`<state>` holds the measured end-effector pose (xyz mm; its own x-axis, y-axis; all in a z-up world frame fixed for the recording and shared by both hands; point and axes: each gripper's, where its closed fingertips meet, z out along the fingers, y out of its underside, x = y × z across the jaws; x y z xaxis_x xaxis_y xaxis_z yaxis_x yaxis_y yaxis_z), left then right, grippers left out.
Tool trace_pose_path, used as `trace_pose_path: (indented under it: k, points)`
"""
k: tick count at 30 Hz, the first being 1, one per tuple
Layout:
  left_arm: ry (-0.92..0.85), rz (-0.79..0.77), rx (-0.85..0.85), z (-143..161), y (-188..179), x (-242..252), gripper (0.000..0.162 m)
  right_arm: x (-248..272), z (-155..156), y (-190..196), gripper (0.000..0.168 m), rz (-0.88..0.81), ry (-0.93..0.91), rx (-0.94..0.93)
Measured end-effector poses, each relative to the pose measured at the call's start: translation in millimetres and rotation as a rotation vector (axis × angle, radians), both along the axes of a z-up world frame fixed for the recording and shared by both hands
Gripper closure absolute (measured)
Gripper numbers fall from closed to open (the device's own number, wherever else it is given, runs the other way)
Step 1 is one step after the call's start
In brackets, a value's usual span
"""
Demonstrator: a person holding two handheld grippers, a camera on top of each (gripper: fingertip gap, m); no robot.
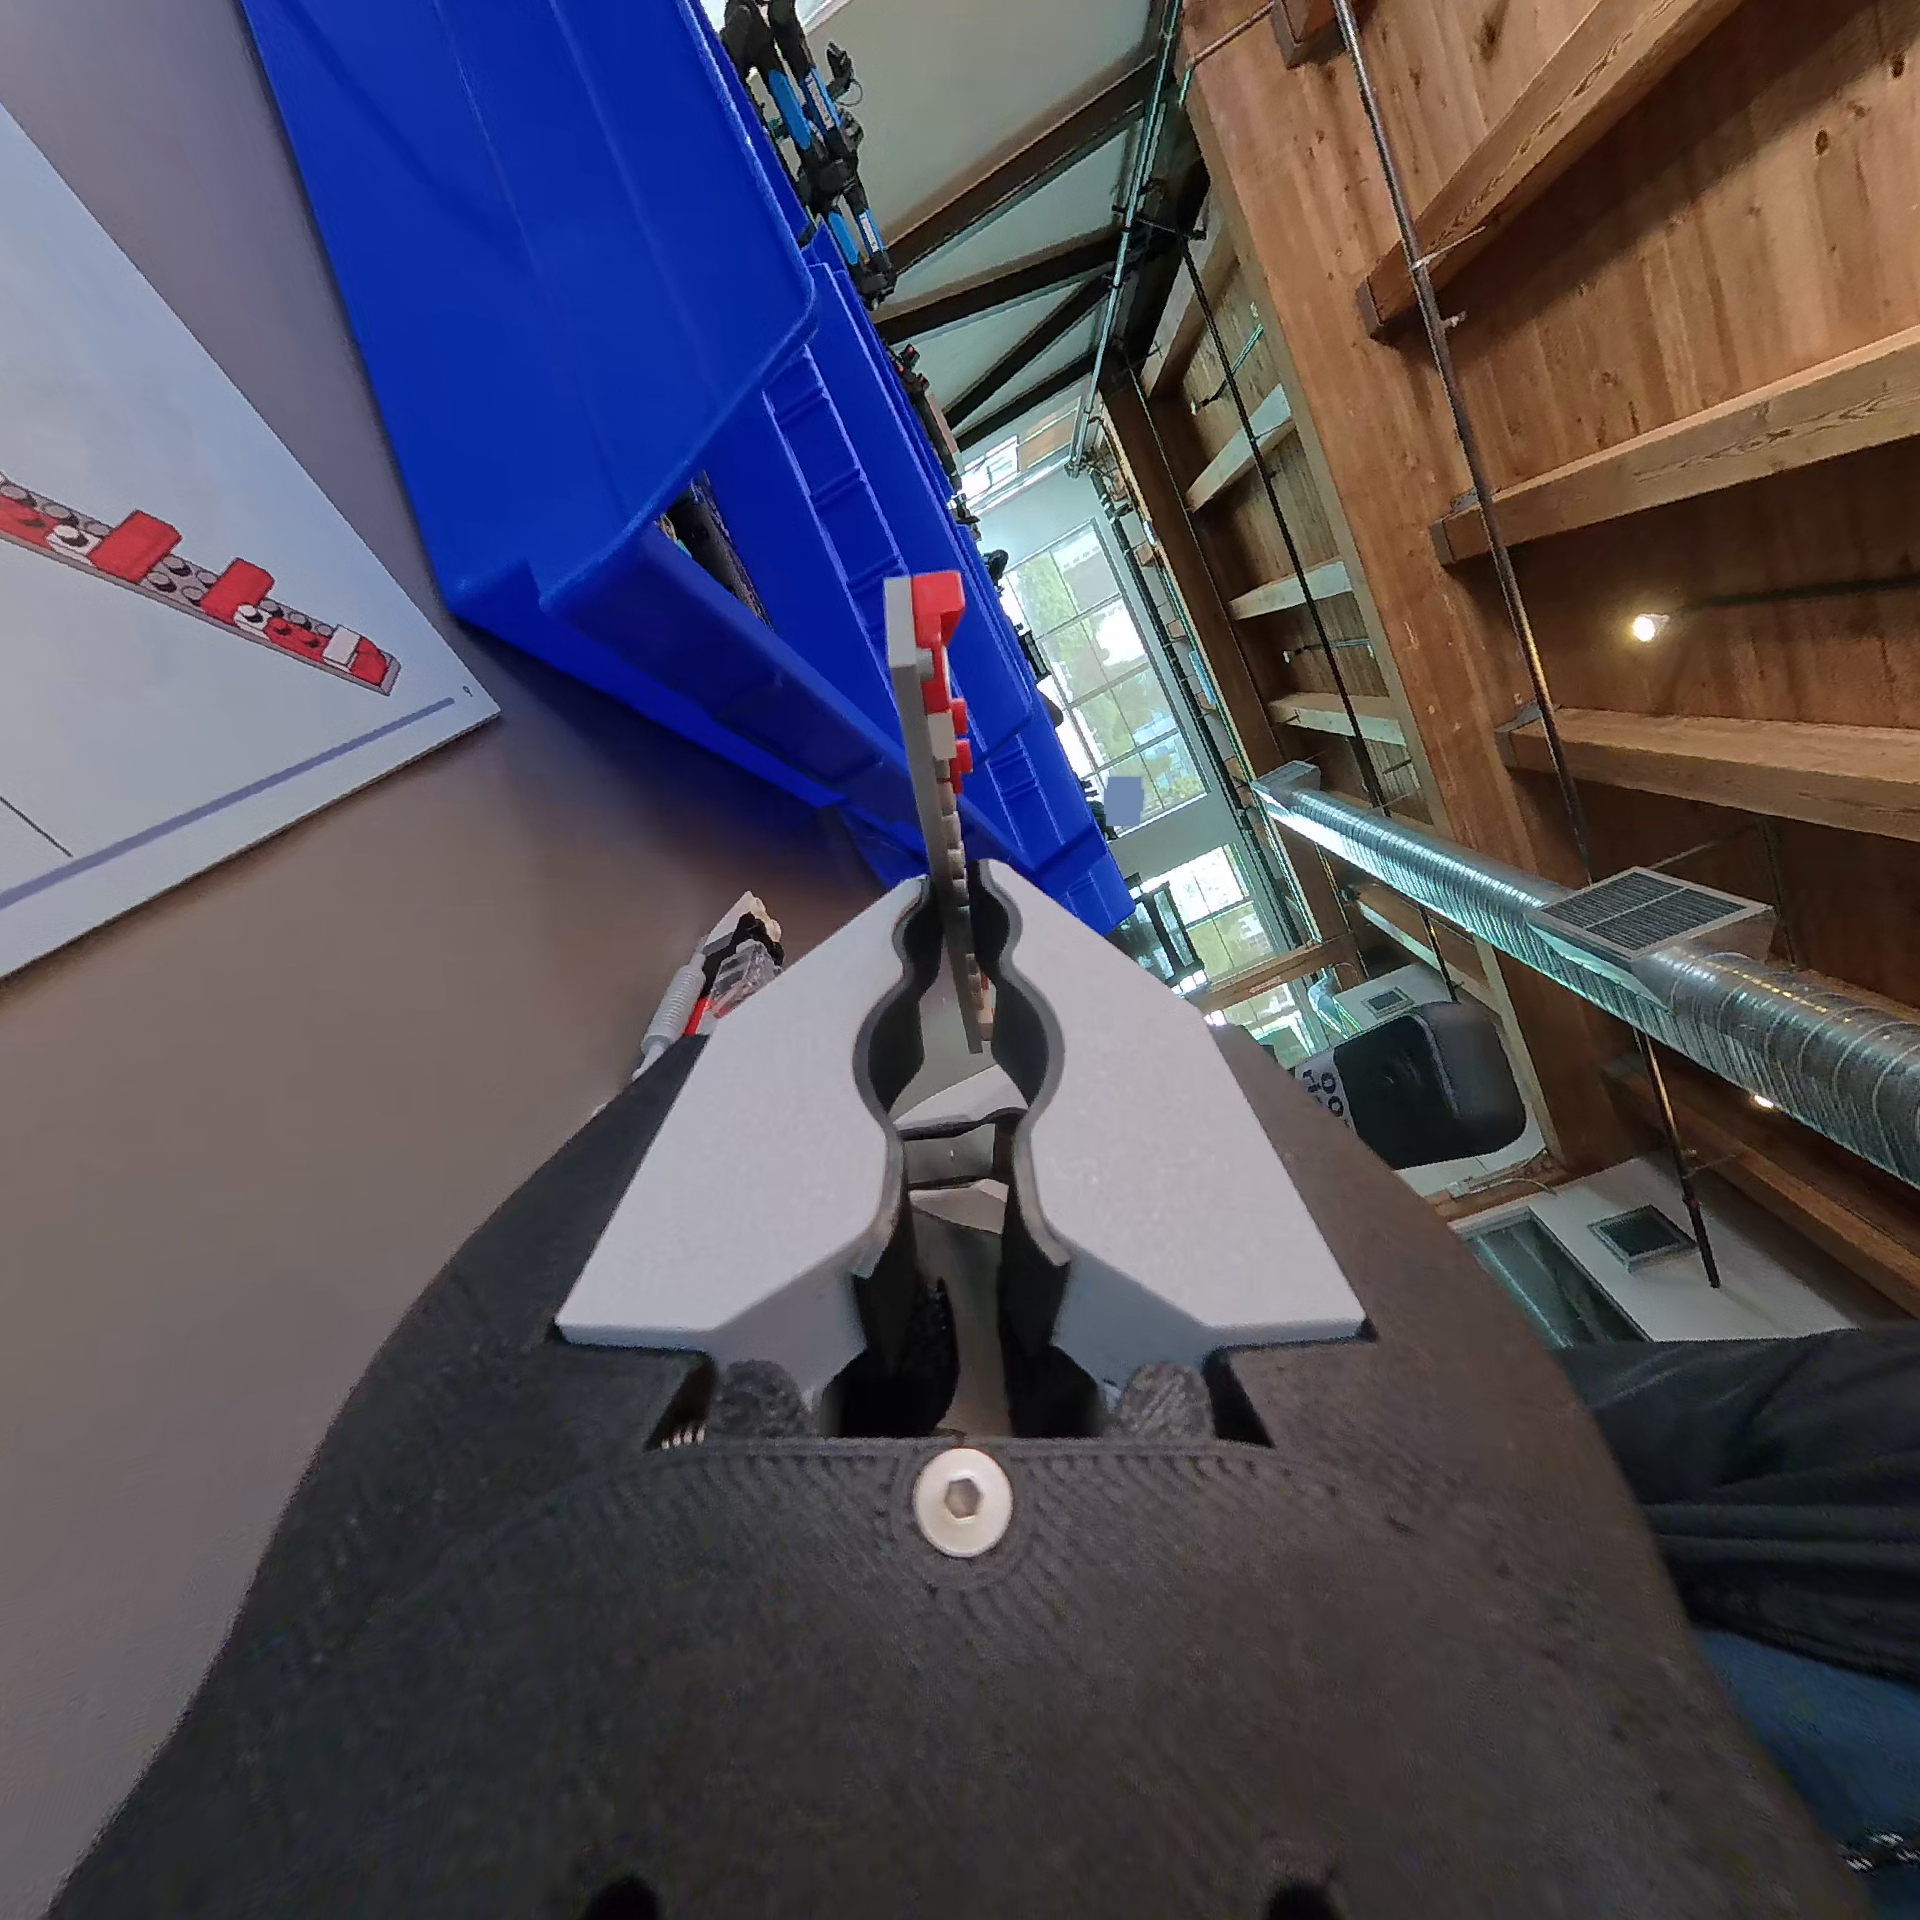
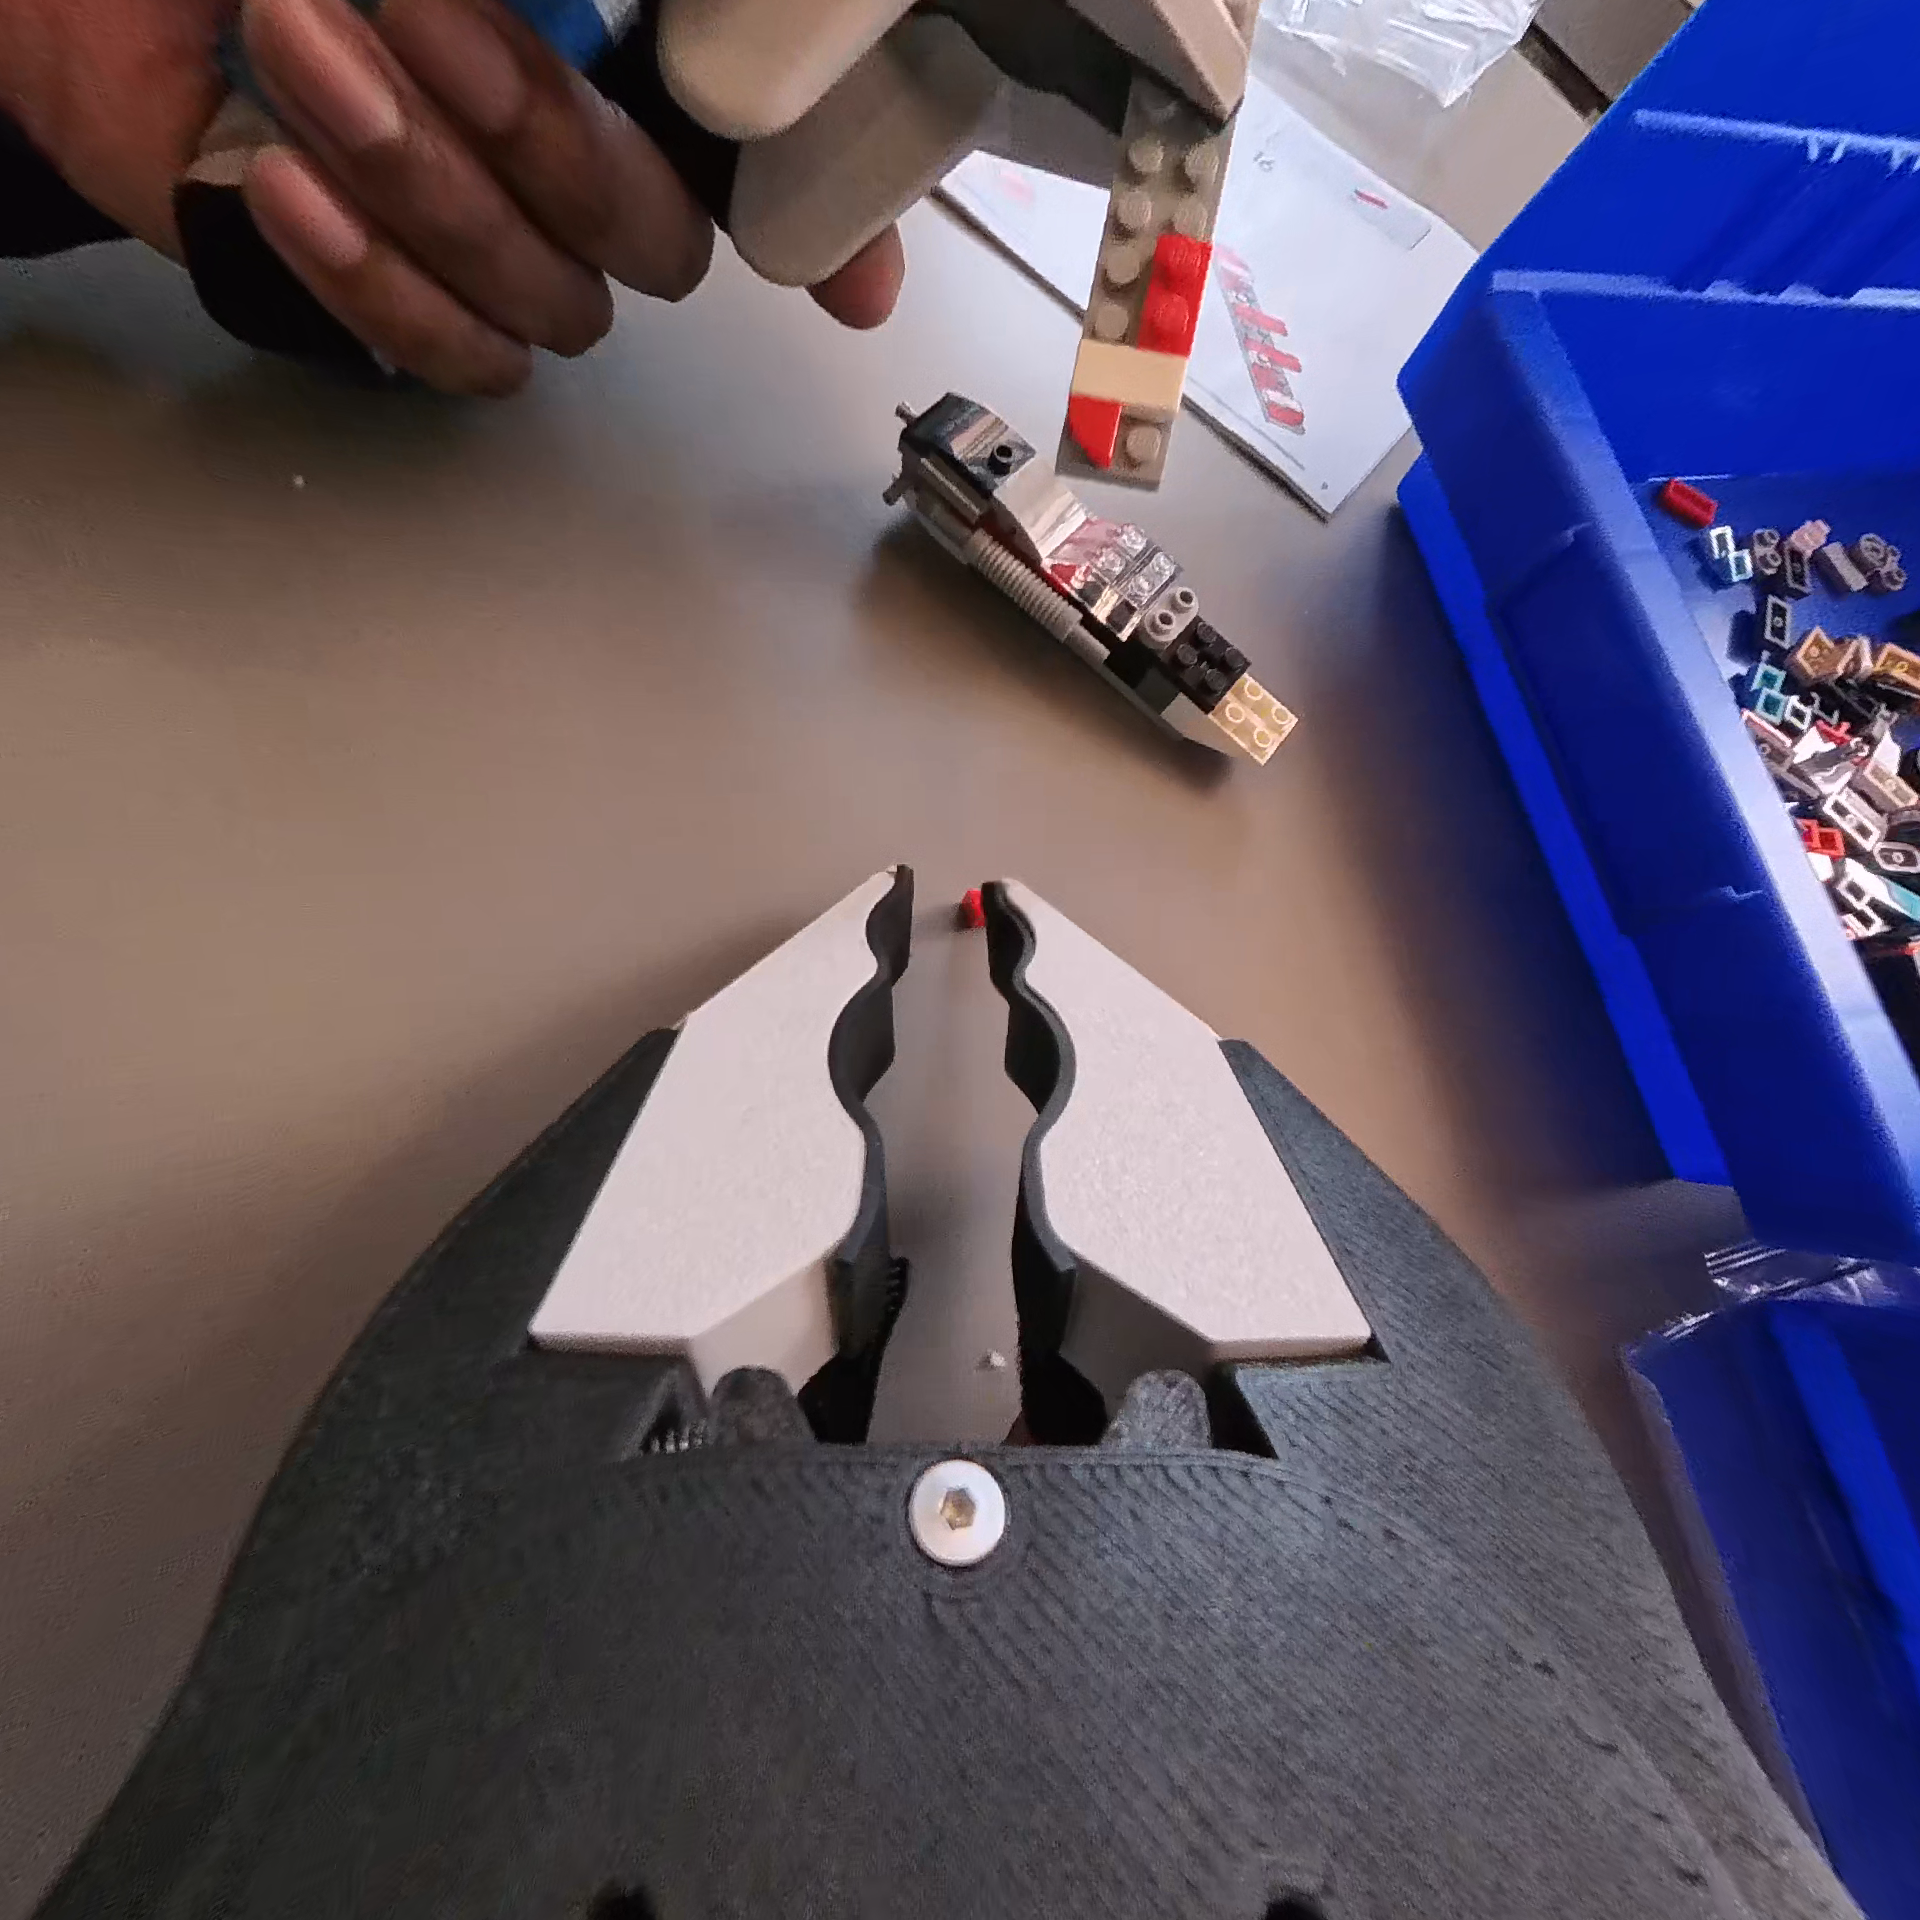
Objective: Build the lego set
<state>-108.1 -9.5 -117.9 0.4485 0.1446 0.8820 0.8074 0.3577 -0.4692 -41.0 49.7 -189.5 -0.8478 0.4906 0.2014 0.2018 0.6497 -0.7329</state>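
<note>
My left gripper (image 1: 961, 896) is shut on a long grey plate (image 1: 928, 717) with red and white pieces on it, held above the table and seen edge-on. In the right wrist view it (image 2: 1174, 99) hangs at the top, the plate (image 2: 1127, 312) pointing down over a partly built grey, black and clear model (image 2: 1081, 587) lying on the table. My right gripper (image 2: 948, 888) is low over the table, jaws a narrow gap apart. A tiny red piece (image 2: 971, 908) sits against its right fingertip, not clamped.
A blue bin (image 2: 1538, 540) of several loose pieces (image 2: 1829, 727) stands at the right, another blue bin (image 2: 1818, 1507) nearer. An instruction sheet (image 2: 1309, 301) lies behind the model. A hand (image 2: 416, 208) holds the left gripper. Blue bins (image 1: 582, 312) and the sheet (image 1: 156, 644) show in the left wrist view.
</note>
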Motion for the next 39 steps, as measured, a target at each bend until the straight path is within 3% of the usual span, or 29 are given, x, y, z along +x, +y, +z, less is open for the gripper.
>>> trace_pose_path:
  k: [18,27,39]
  points:
    - [-0.003,-0.005,-0.009,-2.1,1.5,0.5,0.158,-11.0,-0.8,9.1,0.152,-0.022,0.01,0.02]
    - [-0.07,-0.011,0.054,-2.7,-0.2,0.0,0.158,-22.7,4.8,4.2,0.14,0.192,-0.022,-0.046]
    - [-0.123,-0.015,0.108,-3.1,-1.8,-0.7,0.158,-13.7,-4.3,-4.9,0.143,0.434,-0.142,-0.018]
